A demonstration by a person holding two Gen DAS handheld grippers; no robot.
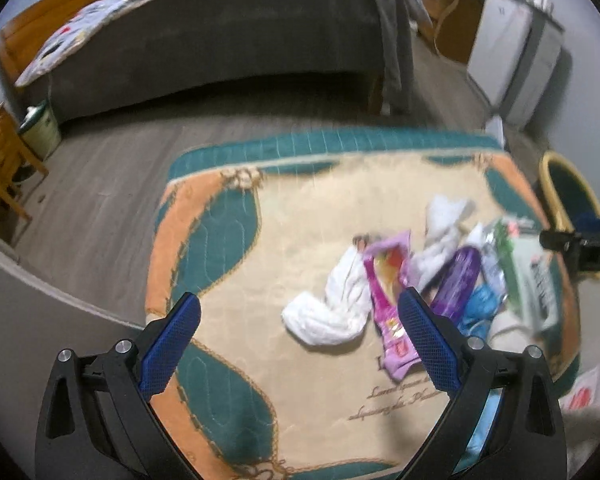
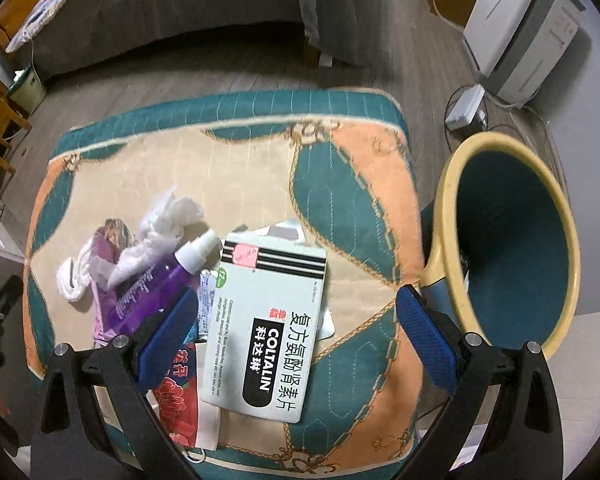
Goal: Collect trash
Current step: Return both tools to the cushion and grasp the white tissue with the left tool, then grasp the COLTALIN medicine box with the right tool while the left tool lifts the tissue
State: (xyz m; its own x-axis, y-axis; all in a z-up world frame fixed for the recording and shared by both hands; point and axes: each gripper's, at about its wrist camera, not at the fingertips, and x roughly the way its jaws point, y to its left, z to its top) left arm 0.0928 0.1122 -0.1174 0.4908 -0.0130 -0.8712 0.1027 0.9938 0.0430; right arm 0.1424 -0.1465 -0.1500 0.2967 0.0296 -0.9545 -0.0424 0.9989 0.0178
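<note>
Both hand-held grippers spread wide, holding nothing: left (image 1: 300,312), right (image 2: 296,312). Right one above medicine box (image 2: 266,332) on mat (image 2: 352,184). Bin (image 2: 508,240) beside mat.

Both views look forward and downward along a pair of blue-padded tongs whose fingers frame the lower corners of each frame. The left wrist view sits farther back and to the left, over the quilted teal, orange and cream mat (image 1: 300,200), with the litter pile at right of centre. The right wrist view hangs closer, right above the white Coltalin medicine box (image 2: 268,328), with the teal bin with a yellow rim (image 2: 512,240) at right. Both share the mat, the purple spray bottle (image 1: 458,280) (image 2: 156,288), the bin, and the grey bed (image 1: 220,40) (image 2: 160,12) along the top.
</note>
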